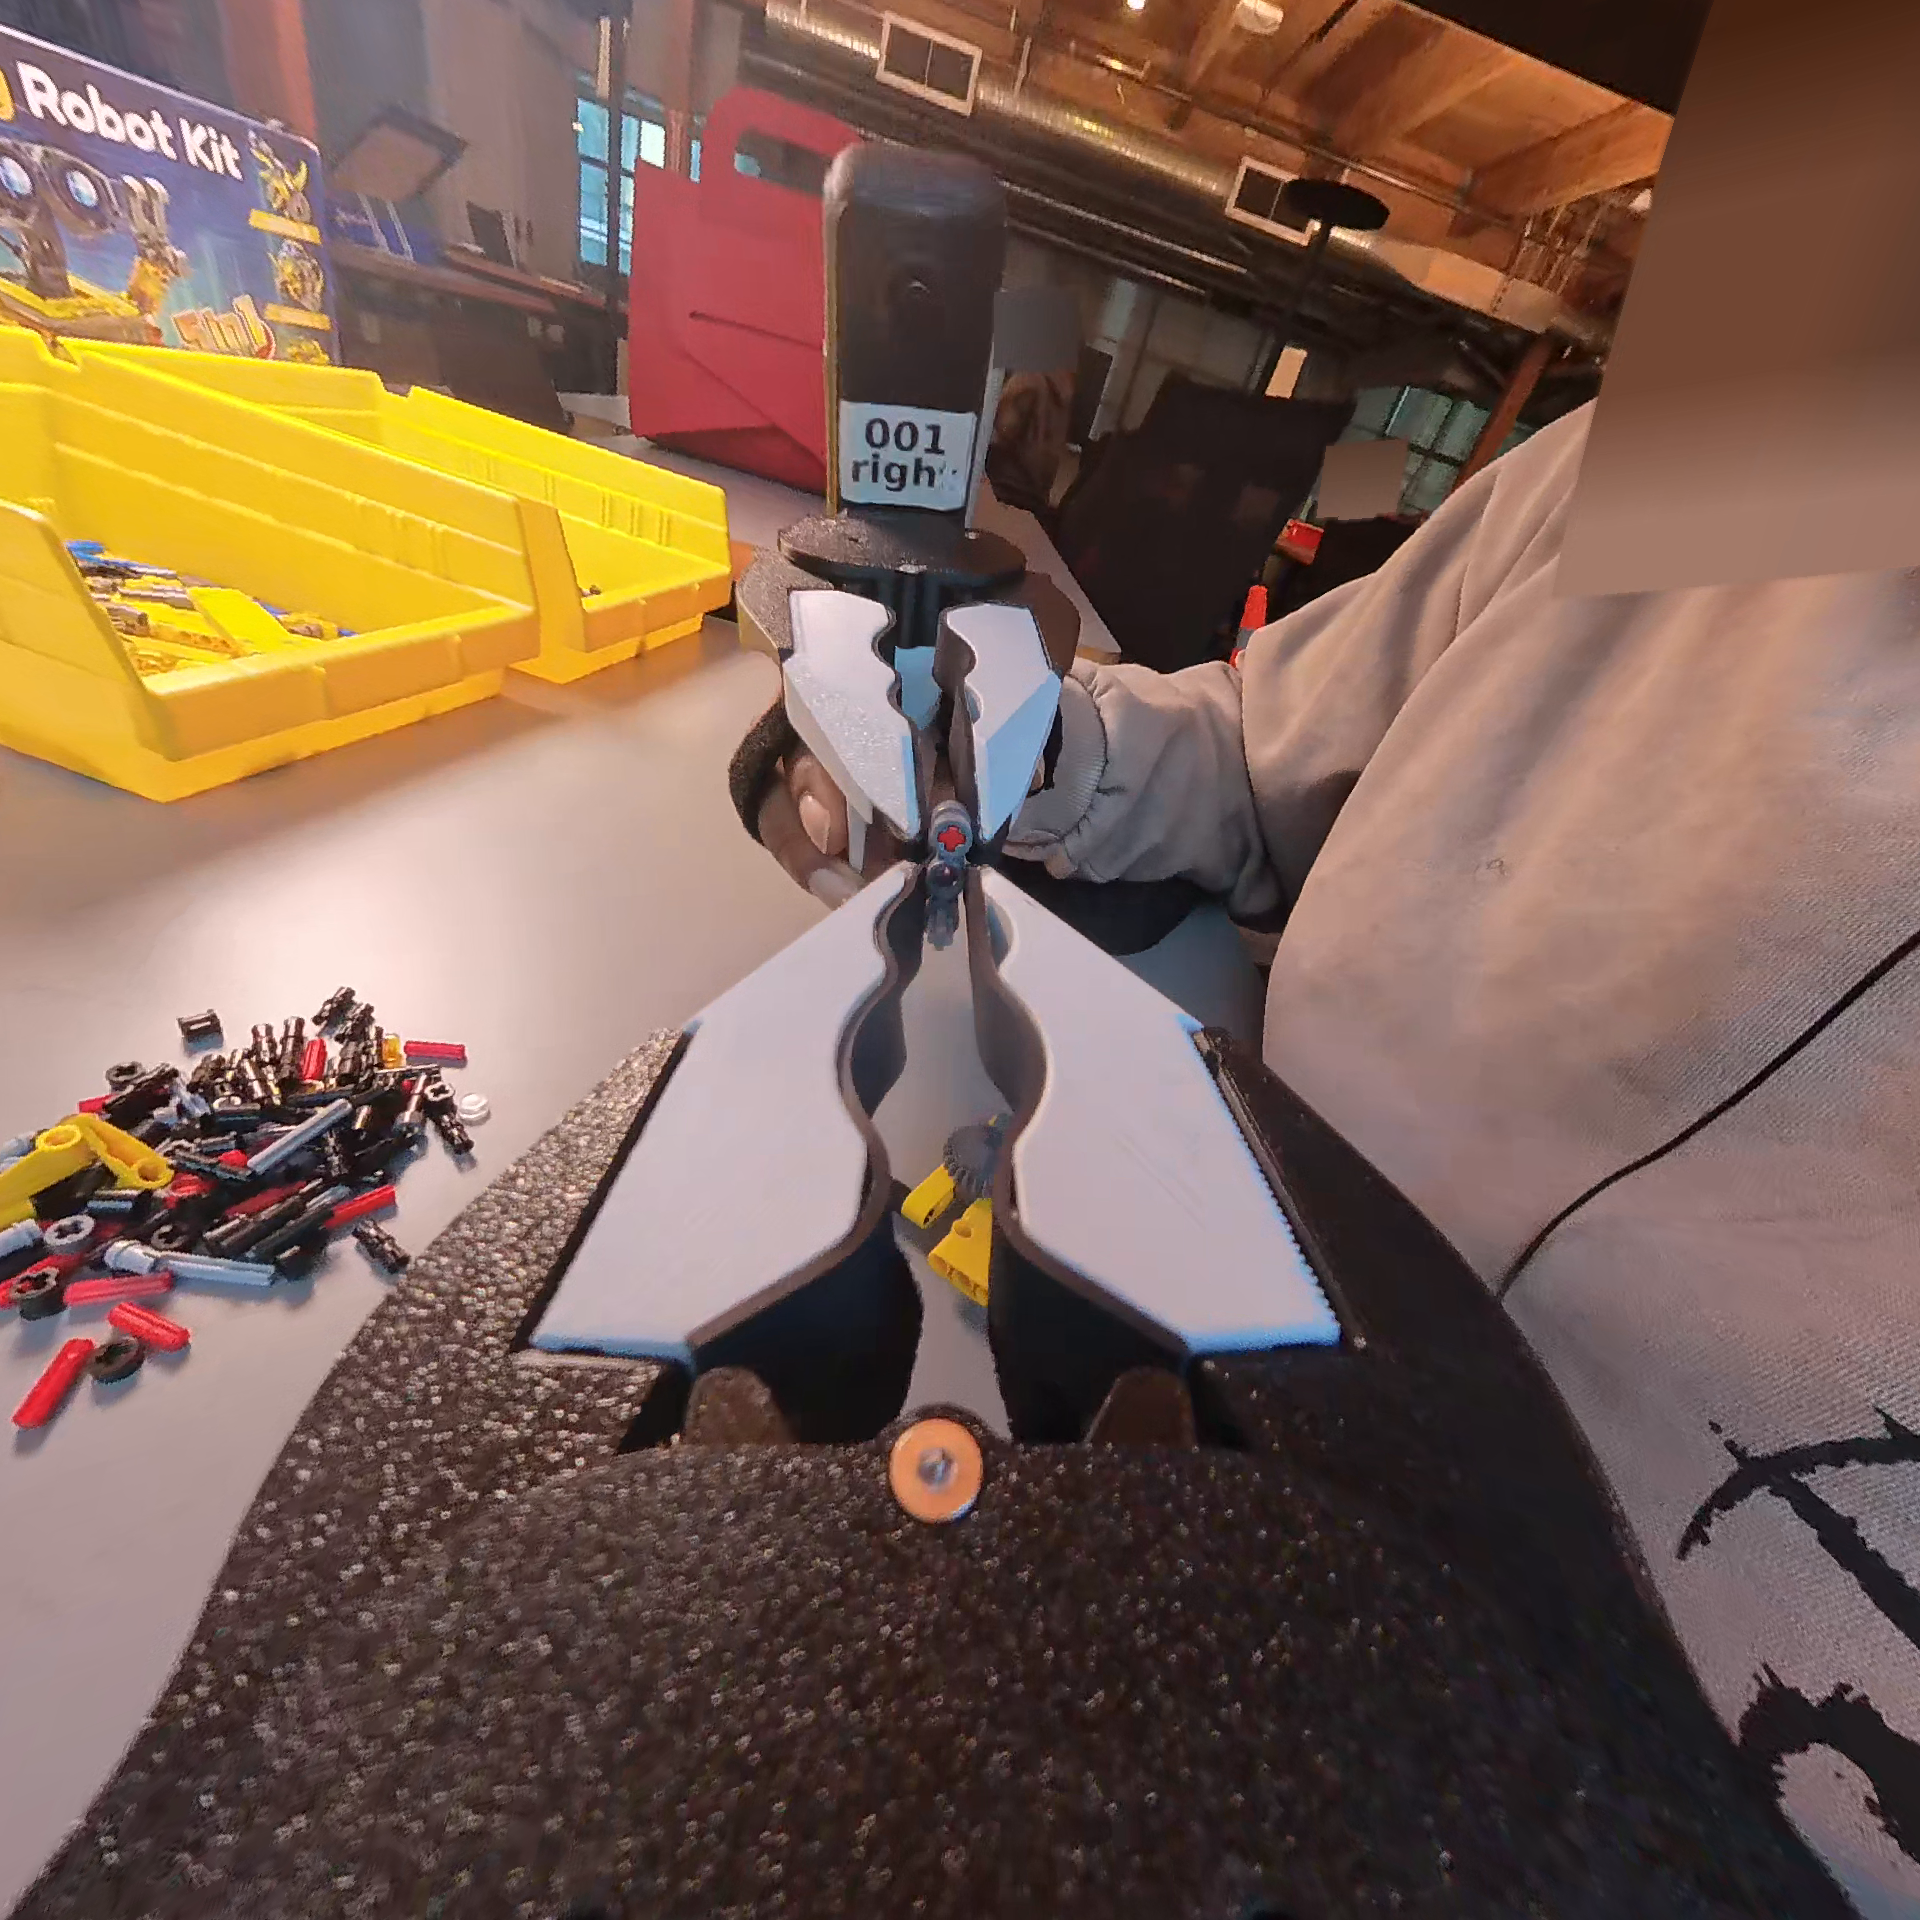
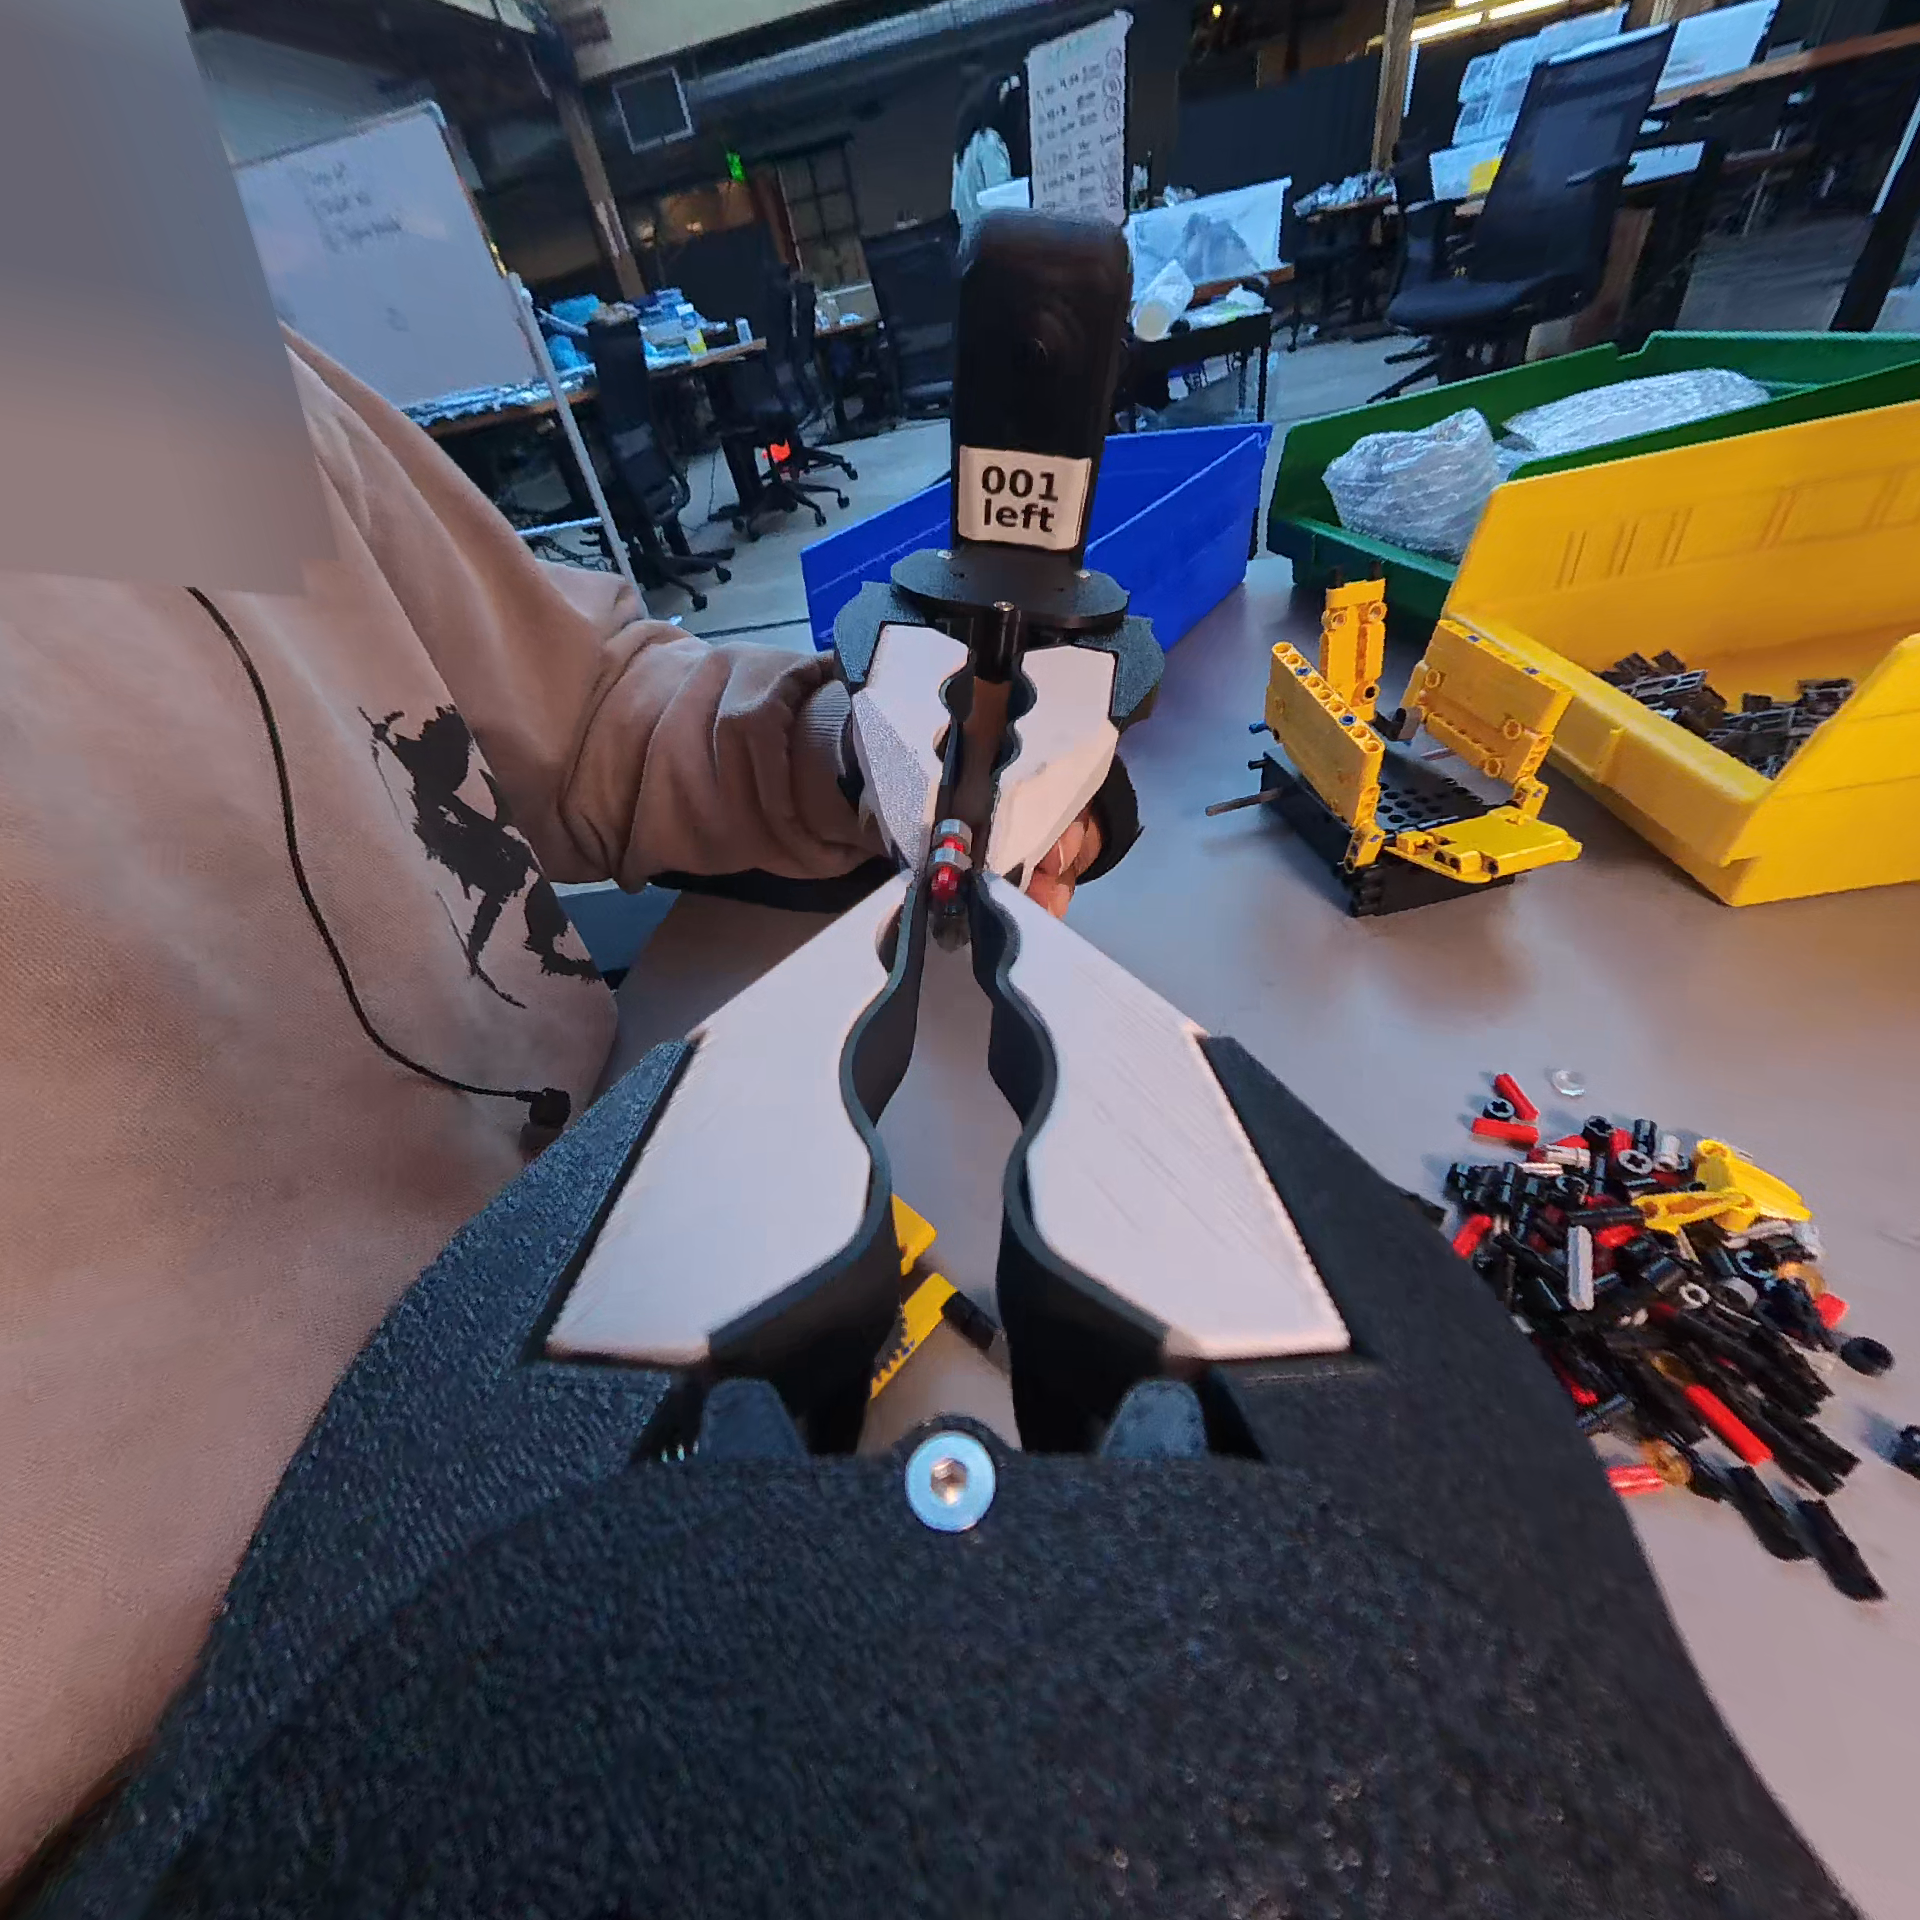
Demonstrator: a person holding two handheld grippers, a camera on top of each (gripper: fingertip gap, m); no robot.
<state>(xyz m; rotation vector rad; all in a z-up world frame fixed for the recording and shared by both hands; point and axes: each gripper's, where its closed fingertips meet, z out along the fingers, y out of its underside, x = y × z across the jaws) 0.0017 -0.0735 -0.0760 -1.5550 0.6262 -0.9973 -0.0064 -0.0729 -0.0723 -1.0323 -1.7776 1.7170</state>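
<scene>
Left wrist view, left to right: a printed box point(image 1: 156, 187) stands at the back with yellow bins point(image 1: 312, 582) in front of it, open sides toward the person so parts are easy to reach; a loose pile of small pins and connectors point(image 1: 218, 1153), black, red, grey and yellow, lies spread on the grey tabletop point(image 1: 468, 852) just left of the grippers. Centre: left gripper point(image 1: 948, 902) has its fingers closed almost tip to tip on a small grey-and-red pin assembly point(image 1: 948, 862), and the right gripper point(image 1: 951, 821) comes in from the opposite side, its fingers likewise pinched on the far end of the same piece. Both grippers meet nose to nose above the tabletop, probably so each steadies one end while the bits are pressed together along one line. A hand point(image 1: 821, 821) shows behind the right gripper, gripping its handle. Under the left fingers lie yellow pieces and a small gear point(image 1: 961, 1195); a grey sleeve and sweatshirt fill the right. Right wrist view: sweatshirt at left, the same pinch in the middle, then a half-built yellow and black model point(image 2: 1403, 769) on the tabletop, well apart from the grippers, a blue bin point(image 2: 1174, 509), a green bin point(image 2: 1662, 374) with bagged stuff, a yellow bin of black parts point(image 2: 1714, 727), and the parts pile at lower right.
</scene>
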